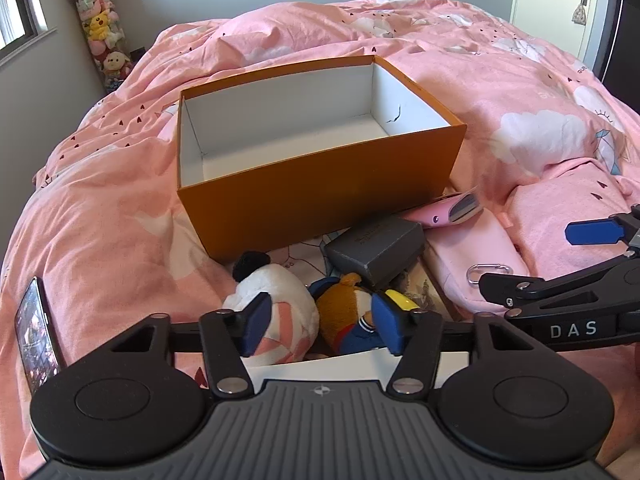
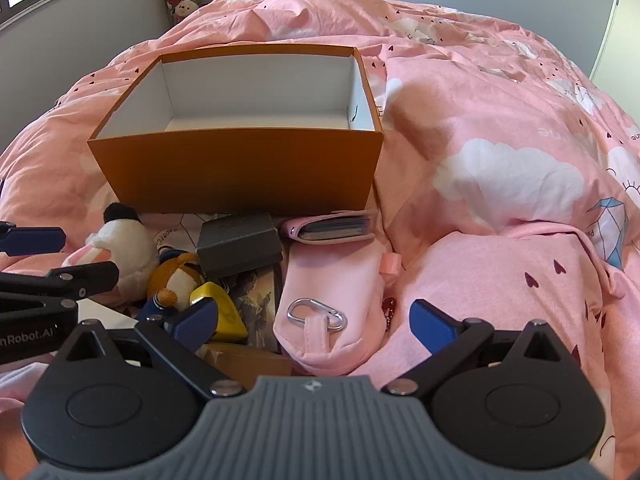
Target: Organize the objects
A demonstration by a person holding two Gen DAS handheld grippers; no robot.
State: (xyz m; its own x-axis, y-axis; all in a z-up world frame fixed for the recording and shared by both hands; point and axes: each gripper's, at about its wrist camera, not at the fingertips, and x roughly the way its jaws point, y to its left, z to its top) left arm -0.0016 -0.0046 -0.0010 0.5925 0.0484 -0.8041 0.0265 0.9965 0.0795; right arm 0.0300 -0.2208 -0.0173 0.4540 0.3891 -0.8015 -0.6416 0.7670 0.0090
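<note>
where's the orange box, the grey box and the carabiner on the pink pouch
orange box [image 2: 240, 168]: right wrist view, on its near outer wall.
grey box [image 2: 239, 243]: right wrist view, on its top face.
carabiner [image 2: 316, 314]: right wrist view, on the metal loop's lower edge.

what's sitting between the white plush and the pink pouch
The brown plush, a yellow block and the grey box, clearest in the right wrist view.

Right gripper [image 2: 316, 326] held low over pink duvet [image 2: 500, 128], jaws spread wide either side of pink pouch [image 2: 332, 280]. Orange box [image 2: 240, 172] beyond, open-topped. Grey box [image 2: 239, 249], plush toys [image 2: 132, 252], card wallet [image 2: 332, 229] between.
</note>
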